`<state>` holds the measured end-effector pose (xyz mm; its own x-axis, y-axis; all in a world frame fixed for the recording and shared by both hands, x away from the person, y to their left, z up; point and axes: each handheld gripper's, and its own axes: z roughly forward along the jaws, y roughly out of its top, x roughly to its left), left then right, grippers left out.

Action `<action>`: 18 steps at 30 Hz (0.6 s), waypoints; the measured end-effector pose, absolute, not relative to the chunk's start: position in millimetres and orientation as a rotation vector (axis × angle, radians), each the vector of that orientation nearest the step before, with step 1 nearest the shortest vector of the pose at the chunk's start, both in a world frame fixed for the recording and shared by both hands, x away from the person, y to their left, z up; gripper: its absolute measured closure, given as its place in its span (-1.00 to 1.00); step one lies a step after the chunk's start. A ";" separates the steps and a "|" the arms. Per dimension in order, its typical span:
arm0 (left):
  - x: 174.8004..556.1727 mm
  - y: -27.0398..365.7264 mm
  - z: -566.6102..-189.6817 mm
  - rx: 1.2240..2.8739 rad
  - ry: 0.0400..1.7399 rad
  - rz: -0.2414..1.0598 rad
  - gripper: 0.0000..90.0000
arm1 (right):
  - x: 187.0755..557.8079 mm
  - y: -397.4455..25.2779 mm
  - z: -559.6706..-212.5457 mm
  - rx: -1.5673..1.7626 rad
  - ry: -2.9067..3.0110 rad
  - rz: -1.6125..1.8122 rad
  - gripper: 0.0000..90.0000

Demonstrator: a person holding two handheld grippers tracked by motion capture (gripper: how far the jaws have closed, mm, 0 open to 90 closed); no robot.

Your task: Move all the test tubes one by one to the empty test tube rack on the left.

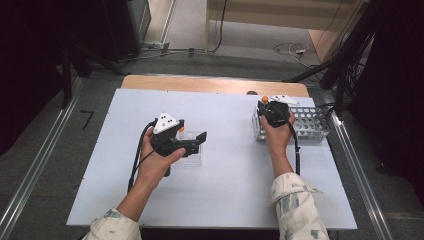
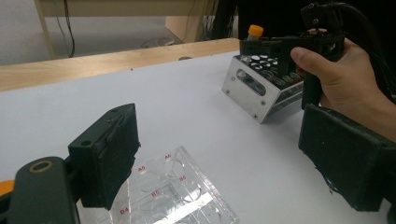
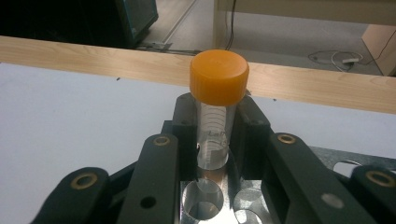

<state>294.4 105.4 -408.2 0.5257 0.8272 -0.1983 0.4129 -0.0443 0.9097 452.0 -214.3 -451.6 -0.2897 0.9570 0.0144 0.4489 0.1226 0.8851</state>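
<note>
Over metal rack (image 3: 205, 196), right gripper (image 3: 215, 135) clamping orange-capped tube (image 3: 218, 93), lettering visible

Left gripper (image 1: 192, 142) jaws spread wide; right gripper (image 3: 215, 140) jaws clamped together, both hand-held.

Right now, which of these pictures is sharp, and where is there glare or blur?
High view: soft overall, dark corners, even light on the table. Left gripper view: near pads blurred, glare streak on the clear plate, rack fairly crisp. Right gripper view: orange cap sharp, tool links at the bottom edge soft.
</note>
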 end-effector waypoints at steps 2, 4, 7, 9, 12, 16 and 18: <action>294.6 105.3 -408.5 1.664 1.066 0.469 -0.71 | 451.6 -214.5 -450.4 1.356 1.812 1.116 0.58; 294.9 105.7 -408.8 1.664 1.066 0.469 -0.71 | 451.1 -215.3 -447.8 1.349 1.807 1.123 0.58; 295.0 106.1 -408.7 1.663 1.067 0.471 -0.71 | 450.5 -216.8 -441.4 1.336 1.804 1.136 0.58; 294.8 106.1 -408.5 1.663 1.067 0.472 -0.71 | 449.9 -217.1 -435.4 1.324 1.794 1.149 0.58; 294.4 106.3 -408.1 1.659 1.068 0.474 -0.71 | 448.7 -216.7 -425.4 1.305 1.788 1.163 0.58; 294.6 107.1 -408.4 1.664 1.067 0.474 -0.71 | 445.4 -218.2 -412.9 1.279 1.778 1.180 0.58; 295.3 107.1 -409.1 1.665 1.068 0.473 -0.71 | 443.0 -219.4 -405.8 1.264 1.774 1.190 0.58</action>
